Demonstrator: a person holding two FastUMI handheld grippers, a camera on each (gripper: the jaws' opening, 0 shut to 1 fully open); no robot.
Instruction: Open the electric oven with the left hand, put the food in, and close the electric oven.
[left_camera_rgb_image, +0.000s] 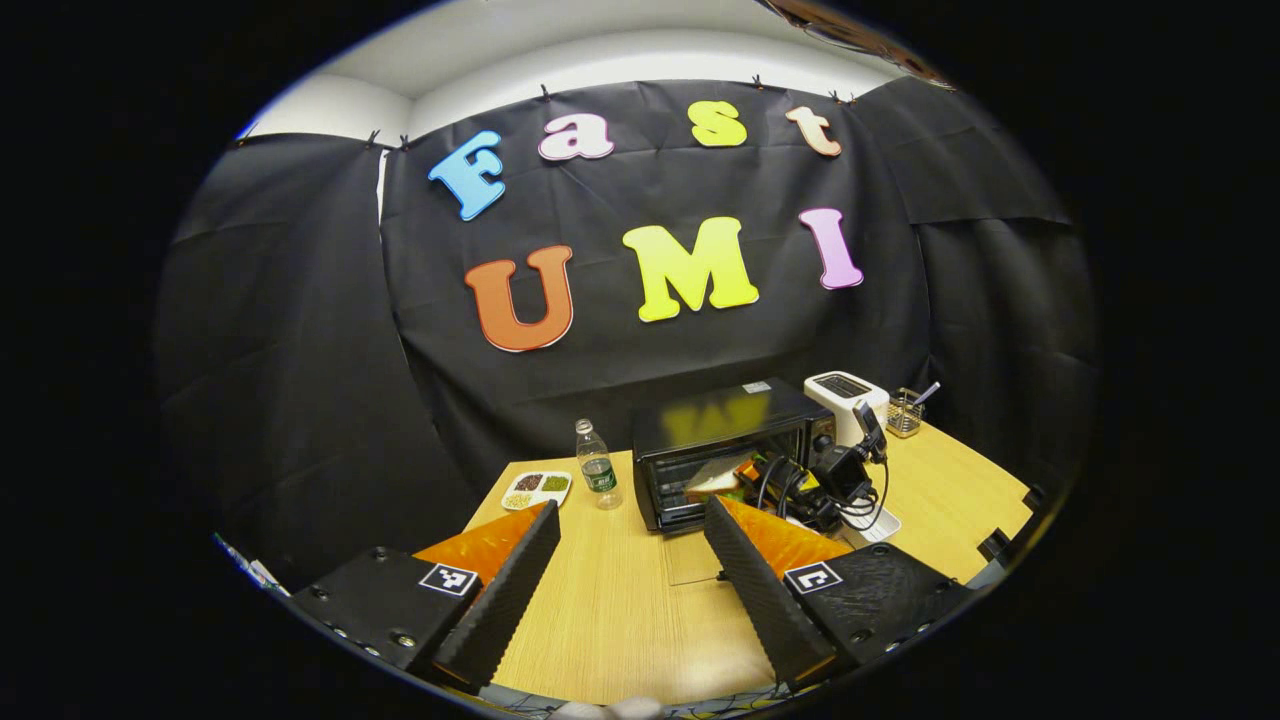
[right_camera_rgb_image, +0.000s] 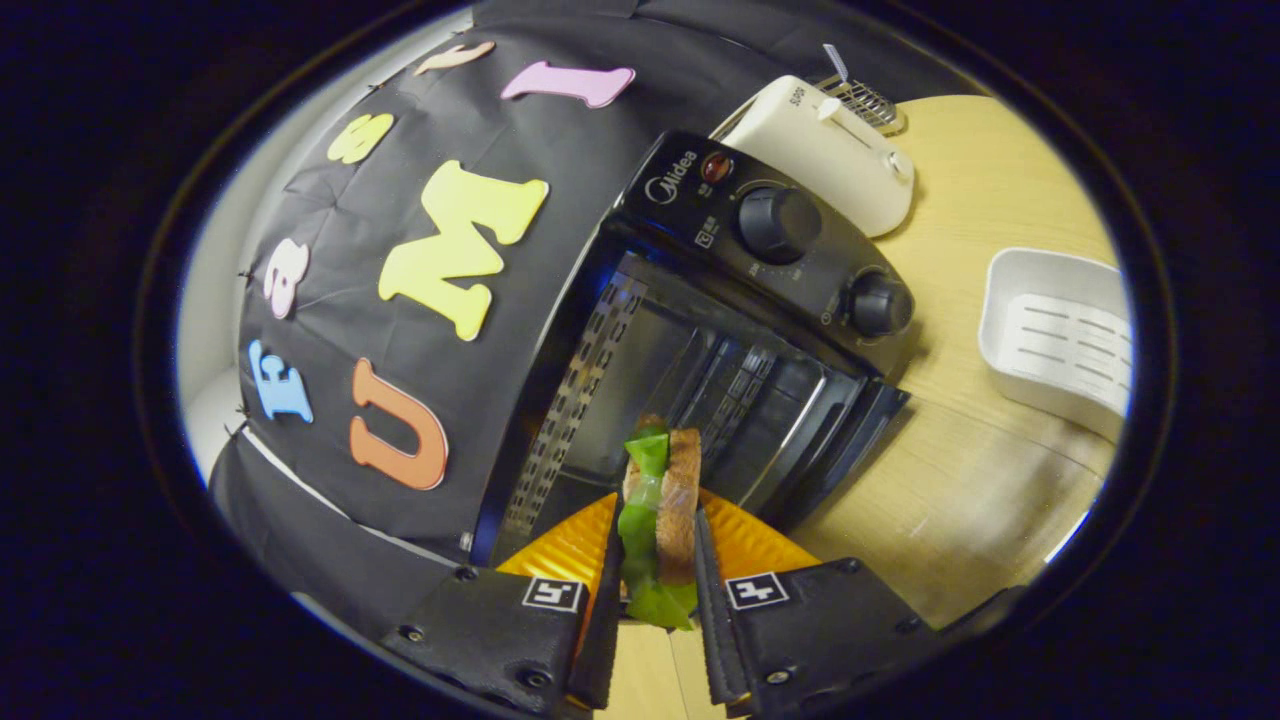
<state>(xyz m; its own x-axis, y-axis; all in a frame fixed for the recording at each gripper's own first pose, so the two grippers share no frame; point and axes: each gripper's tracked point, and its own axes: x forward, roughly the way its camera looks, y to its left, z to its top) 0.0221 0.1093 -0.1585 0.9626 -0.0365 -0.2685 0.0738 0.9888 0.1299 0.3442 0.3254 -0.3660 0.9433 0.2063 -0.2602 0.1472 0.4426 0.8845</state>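
The black electric oven (right_camera_rgb_image: 720, 330) is standing on the wooden table with its glass door (left_camera_rgb_image: 695, 555) lying folded down flat in front of it, leaving the dark chamber with its side rack rails showing. Two round knobs are sitting on its control panel. The sandwich (right_camera_rgb_image: 660, 520), toasted bread with green lettuce, is standing on edge at the oven's mouth, just entering the opening.

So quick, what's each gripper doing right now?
Left gripper: open, holding nothing, above the table.
Right gripper: shut on the sandwich, at the open oven.
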